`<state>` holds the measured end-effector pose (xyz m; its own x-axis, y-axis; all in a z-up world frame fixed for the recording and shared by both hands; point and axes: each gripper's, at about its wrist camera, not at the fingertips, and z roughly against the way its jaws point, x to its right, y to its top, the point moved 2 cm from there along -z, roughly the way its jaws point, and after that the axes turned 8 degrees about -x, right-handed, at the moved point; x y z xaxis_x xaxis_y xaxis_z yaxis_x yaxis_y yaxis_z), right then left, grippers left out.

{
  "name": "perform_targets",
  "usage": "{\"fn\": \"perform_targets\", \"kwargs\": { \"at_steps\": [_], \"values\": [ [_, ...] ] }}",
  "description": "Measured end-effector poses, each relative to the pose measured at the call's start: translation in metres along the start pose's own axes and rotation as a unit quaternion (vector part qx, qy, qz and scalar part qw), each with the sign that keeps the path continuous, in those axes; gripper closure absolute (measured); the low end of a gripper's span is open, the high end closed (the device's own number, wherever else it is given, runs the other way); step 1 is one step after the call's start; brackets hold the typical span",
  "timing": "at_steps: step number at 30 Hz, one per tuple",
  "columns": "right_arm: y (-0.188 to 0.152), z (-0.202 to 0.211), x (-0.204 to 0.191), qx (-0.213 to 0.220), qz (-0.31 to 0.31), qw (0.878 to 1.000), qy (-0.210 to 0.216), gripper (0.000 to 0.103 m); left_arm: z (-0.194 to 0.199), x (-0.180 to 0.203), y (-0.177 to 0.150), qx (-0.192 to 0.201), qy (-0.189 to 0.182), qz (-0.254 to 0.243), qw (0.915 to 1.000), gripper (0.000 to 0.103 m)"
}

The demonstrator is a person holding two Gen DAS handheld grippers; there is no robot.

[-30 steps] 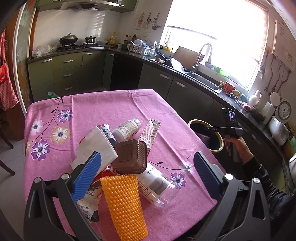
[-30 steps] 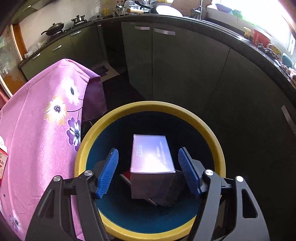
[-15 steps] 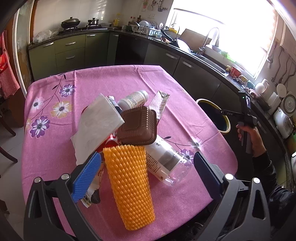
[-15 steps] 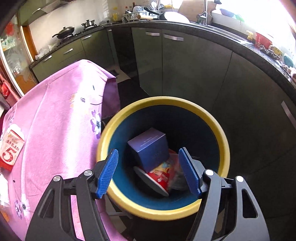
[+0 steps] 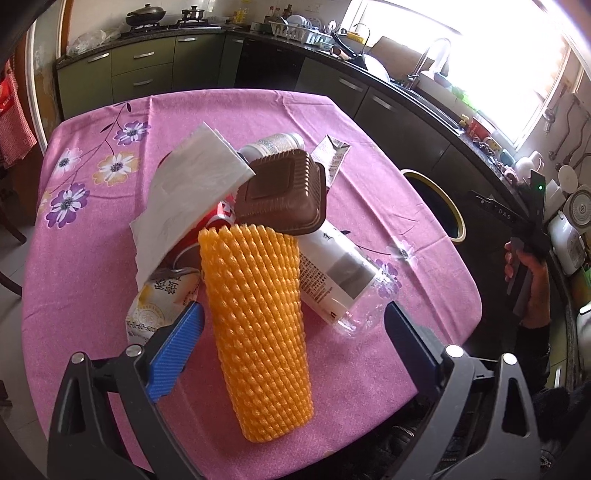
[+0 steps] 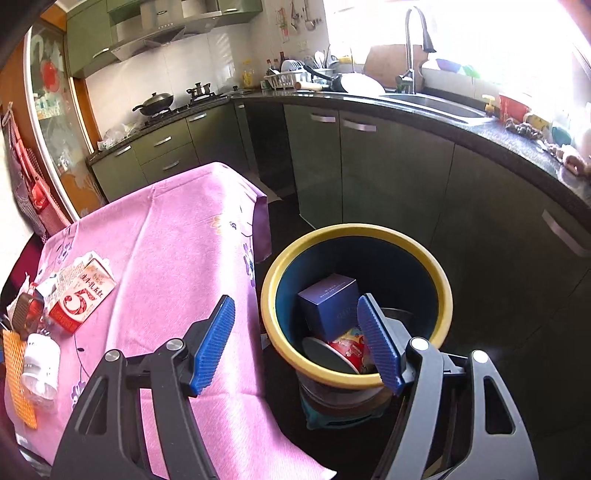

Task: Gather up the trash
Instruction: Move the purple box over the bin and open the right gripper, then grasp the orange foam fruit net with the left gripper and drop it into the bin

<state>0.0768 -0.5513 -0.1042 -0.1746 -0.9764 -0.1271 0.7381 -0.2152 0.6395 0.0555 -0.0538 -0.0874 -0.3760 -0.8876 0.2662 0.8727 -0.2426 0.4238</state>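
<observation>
A pile of trash lies on the pink flowered tablecloth [image 5: 92,258]: an orange foam net sleeve [image 5: 258,325], a brown plastic clamshell box [image 5: 282,194], a white tissue [image 5: 188,192], a clear plastic bottle [image 5: 340,273], a snack bag [image 5: 162,299] and a milk carton [image 6: 81,295]. My left gripper [image 5: 291,343] is open just in front of the pile, with the orange sleeve between its jaws. My right gripper [image 6: 295,343] is open and empty above the yellow-rimmed bin [image 6: 439,280], which holds a blue box [image 6: 328,299] and a red cup [image 6: 347,349].
The bin [image 5: 447,206] stands on the floor off the table's right edge. Dark green kitchen cabinets [image 6: 388,173] and a counter with a sink [image 6: 436,103] run behind it. A stove with pans [image 5: 162,18] is at the far wall.
The blue box has dropped from my right gripper into the bin, and that gripper has risen and pulled back. My left gripper has drawn back, showing more of the orange sleeve.
</observation>
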Motion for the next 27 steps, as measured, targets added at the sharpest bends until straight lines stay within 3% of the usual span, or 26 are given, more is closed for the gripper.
{"fn": "perform_targets", "kwargs": {
  "at_steps": [3, 11, 14, 22, 27],
  "values": [
    [-0.005, 0.010, -0.006, 0.004, 0.001, 1.000, 0.005, 0.033, -0.008, -0.001, -0.004, -0.017, -0.005, 0.005, 0.9998, 0.023],
    [-0.015, 0.020, -0.012, 0.005, 0.001, 1.000, 0.017, 0.033, -0.019, -0.003, -0.016, -0.040, -0.008, 0.014, 0.9991, 0.024],
    [-0.017, 0.018, -0.012, 0.002, -0.001, 1.000, 0.020, 0.033, -0.025, -0.003, -0.020, -0.050, -0.010, 0.014, 0.9986, 0.036],
    [-0.020, 0.018, -0.011, 0.001, -0.004, 1.000, 0.030, 0.033, -0.027, -0.006, -0.023, -0.055, -0.019, 0.015, 0.9982, 0.086],
    [-0.021, 0.020, -0.010, 0.002, -0.006, 0.999, 0.037, 0.033, -0.016, -0.001, -0.025, -0.050, -0.022, -0.010, 0.9984, 0.088]
  ]
}}
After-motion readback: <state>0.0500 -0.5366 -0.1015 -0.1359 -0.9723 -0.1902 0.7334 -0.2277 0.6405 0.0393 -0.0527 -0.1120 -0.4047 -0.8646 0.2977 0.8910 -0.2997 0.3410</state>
